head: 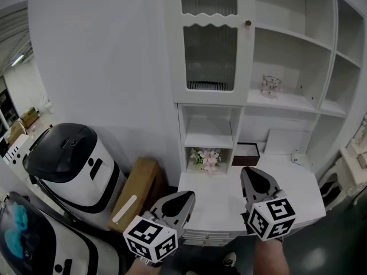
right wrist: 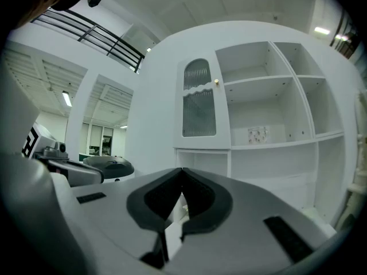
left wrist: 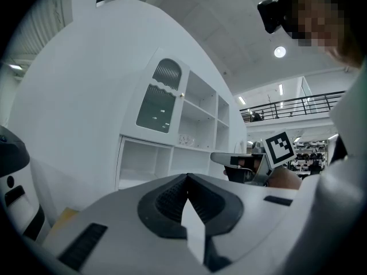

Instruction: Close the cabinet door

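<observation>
Overhead, the glass-paned cabinet door, with a small knob at its right edge, sits flush in the white cabinet's frame. Well below the door, the left gripper and right gripper point level toward it over the white table. Each has its jaws pressed together with nothing between them.

The left grey two-jaw gripper points forward, jaws together, nothing between them. The right grey two-jaw gripper lies alongside, apart from it, jaws likewise together and empty. A bare forearm shows behind the right unit.
</observation>
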Motion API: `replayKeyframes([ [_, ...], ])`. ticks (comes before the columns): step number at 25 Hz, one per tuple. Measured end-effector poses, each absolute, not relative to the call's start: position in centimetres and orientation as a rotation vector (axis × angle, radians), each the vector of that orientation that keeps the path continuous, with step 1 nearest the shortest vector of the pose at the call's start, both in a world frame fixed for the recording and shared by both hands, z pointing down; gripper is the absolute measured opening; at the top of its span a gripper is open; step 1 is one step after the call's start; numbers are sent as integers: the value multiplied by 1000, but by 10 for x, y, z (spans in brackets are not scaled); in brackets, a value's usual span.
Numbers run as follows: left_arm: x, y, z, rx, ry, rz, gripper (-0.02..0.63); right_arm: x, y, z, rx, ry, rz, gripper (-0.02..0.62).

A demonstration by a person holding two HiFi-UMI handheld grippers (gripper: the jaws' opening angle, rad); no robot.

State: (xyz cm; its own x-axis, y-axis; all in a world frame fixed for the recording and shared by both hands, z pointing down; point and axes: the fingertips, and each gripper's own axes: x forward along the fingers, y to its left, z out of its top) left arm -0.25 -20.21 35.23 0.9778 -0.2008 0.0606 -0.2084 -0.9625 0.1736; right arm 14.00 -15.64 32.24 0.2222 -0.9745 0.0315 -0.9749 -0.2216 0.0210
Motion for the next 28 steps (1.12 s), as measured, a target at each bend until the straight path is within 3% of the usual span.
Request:
replayKeyframes([
  [28,2,-174,345,2972,-279,63,3,127,-125,317,2425,-1976,-7,5],
])
